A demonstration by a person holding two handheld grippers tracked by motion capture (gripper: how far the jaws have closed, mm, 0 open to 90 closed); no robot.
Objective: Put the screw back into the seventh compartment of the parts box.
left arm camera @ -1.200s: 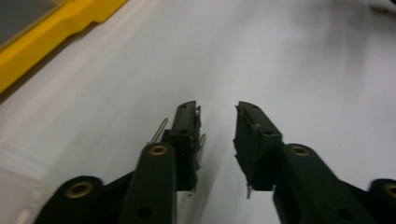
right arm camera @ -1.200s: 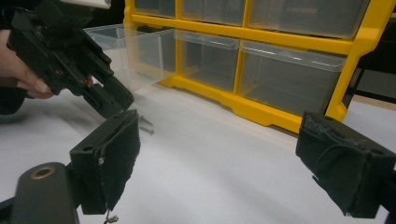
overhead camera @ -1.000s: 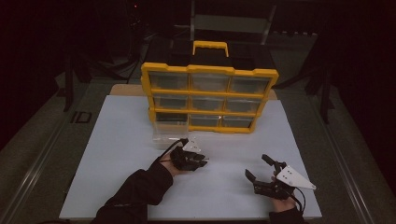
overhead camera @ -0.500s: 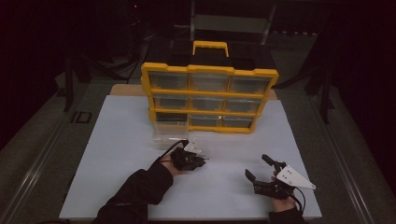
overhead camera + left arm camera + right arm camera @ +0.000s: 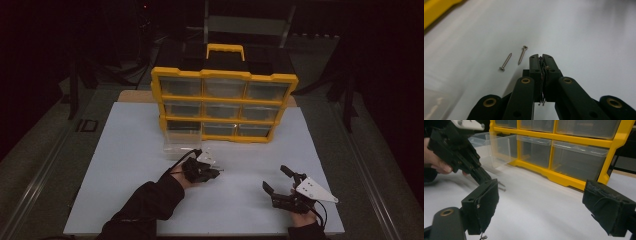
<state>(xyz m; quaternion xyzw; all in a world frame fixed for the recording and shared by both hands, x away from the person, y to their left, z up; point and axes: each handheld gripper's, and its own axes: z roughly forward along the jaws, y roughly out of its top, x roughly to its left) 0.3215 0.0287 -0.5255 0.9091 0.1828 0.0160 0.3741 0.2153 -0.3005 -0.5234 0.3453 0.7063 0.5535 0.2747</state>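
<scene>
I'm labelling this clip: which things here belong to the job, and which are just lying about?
Likely in the job:
left hand-held gripper, jaws closed
two loose screws beside it
clear drawer pulled out of the yellow organizer

Lying about:
right hand-held gripper, open, idle
white mat
dark stands behind

The right tool gapes wide above the white desk. Beyond, the left tool hovers near a yellow drawer cabinet, one clear drawer pulled out.

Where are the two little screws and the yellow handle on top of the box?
Left screw (image 5: pixel 505 61), left gripper view, middle of its shaft.
Right screw (image 5: pixel 522 55), left gripper view, middle of its shaft.
Yellow handle (image 5: pixel 225 48), high view, top bar of the handle.
</scene>
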